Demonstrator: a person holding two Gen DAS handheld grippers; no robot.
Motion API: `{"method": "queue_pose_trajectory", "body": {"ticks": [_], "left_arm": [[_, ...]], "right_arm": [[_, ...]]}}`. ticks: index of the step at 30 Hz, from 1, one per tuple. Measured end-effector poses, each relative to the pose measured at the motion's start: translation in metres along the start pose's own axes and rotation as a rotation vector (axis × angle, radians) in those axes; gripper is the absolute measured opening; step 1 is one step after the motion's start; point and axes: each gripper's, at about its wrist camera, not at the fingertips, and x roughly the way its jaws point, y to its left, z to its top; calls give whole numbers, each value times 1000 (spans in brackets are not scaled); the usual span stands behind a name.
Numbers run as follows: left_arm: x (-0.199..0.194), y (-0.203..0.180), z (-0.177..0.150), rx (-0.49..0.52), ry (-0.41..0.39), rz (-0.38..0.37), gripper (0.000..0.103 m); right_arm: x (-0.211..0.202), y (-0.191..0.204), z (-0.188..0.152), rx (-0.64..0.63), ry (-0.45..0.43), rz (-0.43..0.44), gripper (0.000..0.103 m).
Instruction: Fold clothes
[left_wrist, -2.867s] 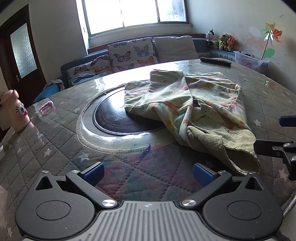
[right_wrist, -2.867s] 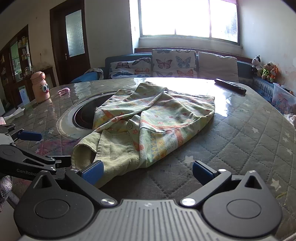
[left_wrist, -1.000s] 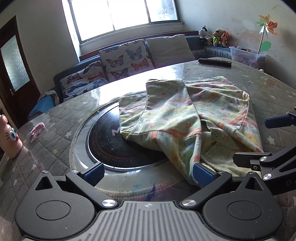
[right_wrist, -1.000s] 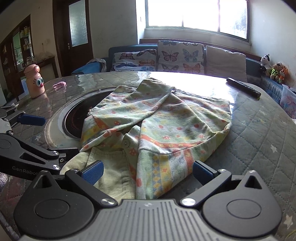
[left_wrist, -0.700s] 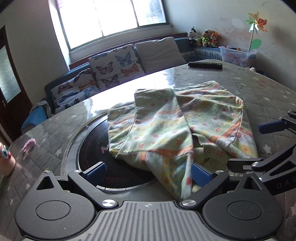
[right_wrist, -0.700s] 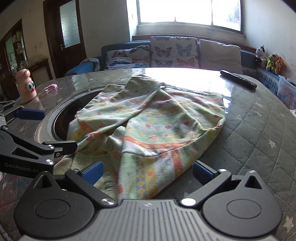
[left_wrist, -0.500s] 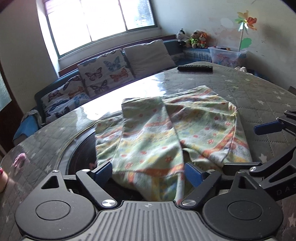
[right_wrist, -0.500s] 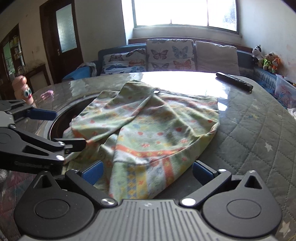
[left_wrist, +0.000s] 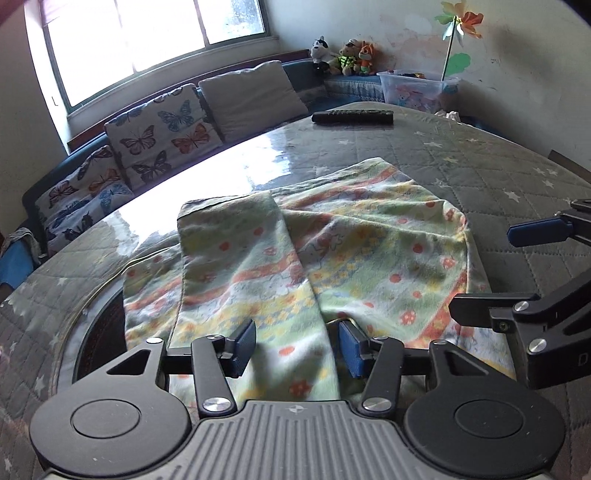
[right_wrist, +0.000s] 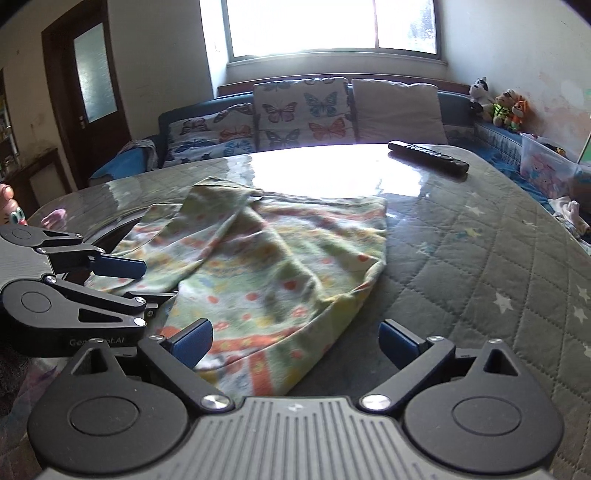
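A pale green garment with a red and yellow print (left_wrist: 332, 266) lies crumpled on the round quilted table, partly over the dark inset hotplate (left_wrist: 99, 325). My left gripper (left_wrist: 297, 349) is half closed, its blue pads on either side of the garment's near left fold with a gap still between them. My right gripper (right_wrist: 295, 341) is open wide over the garment's near right hem (right_wrist: 258, 365). Each gripper shows in the other's view: the right one (left_wrist: 517, 280) at the right edge, the left one (right_wrist: 122, 280) at the left.
A black remote control (left_wrist: 352, 117) lies at the table's far side. A sofa with butterfly cushions (right_wrist: 303, 114) runs under the window. Soft toys (left_wrist: 343, 55) and a plastic box (left_wrist: 417, 86) stand at the back right. A pink bottle (right_wrist: 11, 208) is at the far left.
Both grippers have moved forward over the garment's near edge. The left jaws have narrowed around the fold. The right jaws stay wide.
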Motion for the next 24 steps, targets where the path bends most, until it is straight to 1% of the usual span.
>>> {"method": "queue_pose_trajectory", "body": {"ticks": [5,8,10,14,16,18,19,21,22,23,24], "left_arm": [[16,8,23,-21,-12,-11,53],[32,14,34,-33,-1,-12,53],[46,19,40,-53,21,-15,53],[62,27,49,-92,24,-43,53],[66,30,51,-101,18,-43,53],[67,35,51,-114,12,-59,45],[67,37,50,-122,8,-68,44],[67,44,47,-139,0,-85,30],[66,47,46,-149,-6,-99,26],[65,50,45,-158,-11,-112,19],[63,52,45,-164,-17,-112,7]], "right_arm": [[8,-6,5,18,-1,-2,95],[10,-7,7,21,-3,-1,94],[12,-8,9,23,-4,1,94],[15,-10,11,25,-4,1,94],[17,-12,14,24,-5,4,94],[20,-12,16,22,-7,8,93],[21,-12,18,21,-8,11,92],[24,-12,21,17,-9,19,90],[26,-11,22,13,-10,23,89],[28,-10,24,8,-11,26,89],[30,-8,26,1,-12,30,88]]}}
